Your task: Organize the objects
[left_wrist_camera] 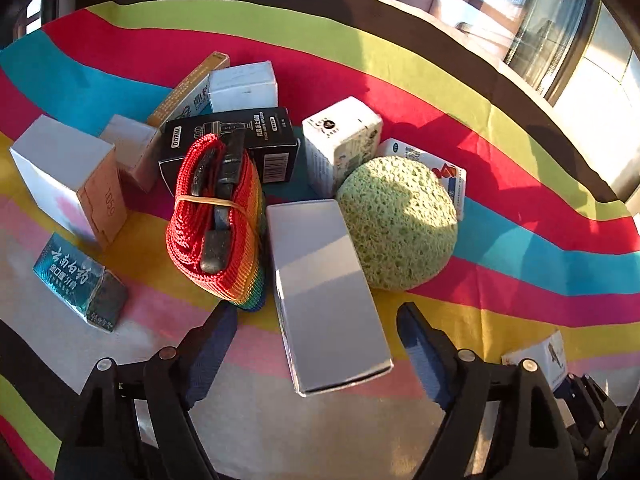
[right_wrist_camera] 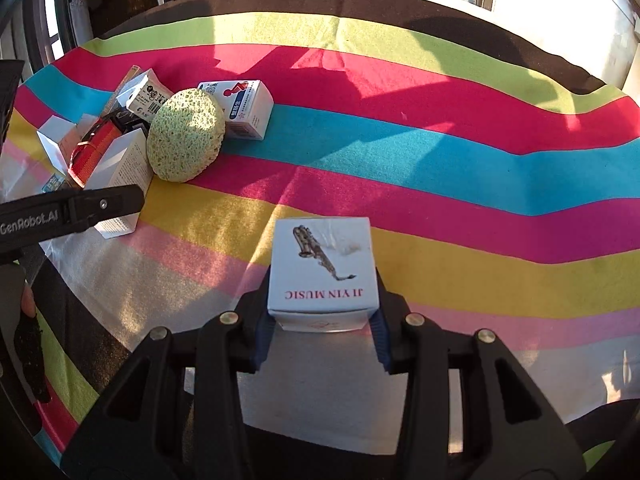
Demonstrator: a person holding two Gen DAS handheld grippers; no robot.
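Two tools: your right tool (right_wrist_camera: pixel 320 316) clamps the music box (right_wrist_camera: pixel 322 270) apart from the pile; your left tool (left_wrist_camera: pixel 316 320) gapes beside the sponge (left_wrist_camera: pixel 398 222), ready.

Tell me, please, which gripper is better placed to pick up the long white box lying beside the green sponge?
Left. The left gripper is open, straddling the near end of the long white box. The right gripper is shut on the saxophone box, well away from the pile.

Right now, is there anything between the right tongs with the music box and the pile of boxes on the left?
The right tongs grip the music box. Between it and the pile lies only bare striped cloth, but the left tongs hover in front of the long white box at the pile's near edge.
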